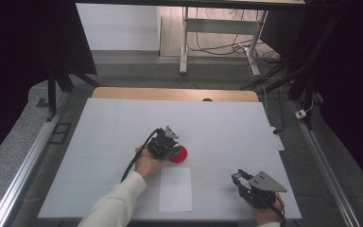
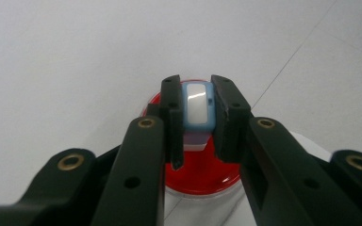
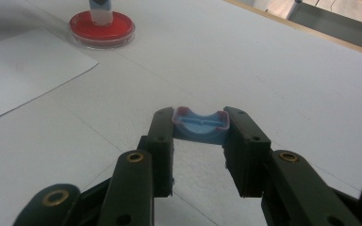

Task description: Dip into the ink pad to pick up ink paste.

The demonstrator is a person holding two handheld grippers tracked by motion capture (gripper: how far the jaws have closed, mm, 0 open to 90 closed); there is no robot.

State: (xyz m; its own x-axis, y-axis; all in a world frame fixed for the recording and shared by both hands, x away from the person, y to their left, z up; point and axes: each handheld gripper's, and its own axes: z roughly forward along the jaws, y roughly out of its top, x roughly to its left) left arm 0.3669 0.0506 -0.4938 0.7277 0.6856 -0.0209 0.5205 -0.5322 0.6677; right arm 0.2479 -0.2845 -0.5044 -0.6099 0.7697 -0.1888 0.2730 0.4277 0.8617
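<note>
A round red pad in a clear dish (image 1: pixel 179 156) lies at the middle of the white table (image 1: pixel 113 123). My left gripper (image 1: pixel 172 147) is over it, shut on a small pale blue stamp with a white face (image 2: pixel 198 110). The stamp's lower end rests on or just above the red pad (image 2: pixel 202 174); I cannot tell which. My right gripper (image 1: pixel 237 176) hovers near the front right of the table, shut on a blue cap (image 3: pixel 201 126) squeezed between its jaws. From the right gripper view the red pad (image 3: pixel 102 26) and the stamp (image 3: pixel 100 12) lie far off at the upper left.
A white sheet of paper (image 1: pixel 175 189) lies flat just in front of the red pad, also seen as the paper (image 3: pixel 23 66) in the right gripper view. The table's wooden far edge (image 1: pixel 170 93) is beyond. Metal rails (image 1: pixel 23 165) run along the floor on both sides.
</note>
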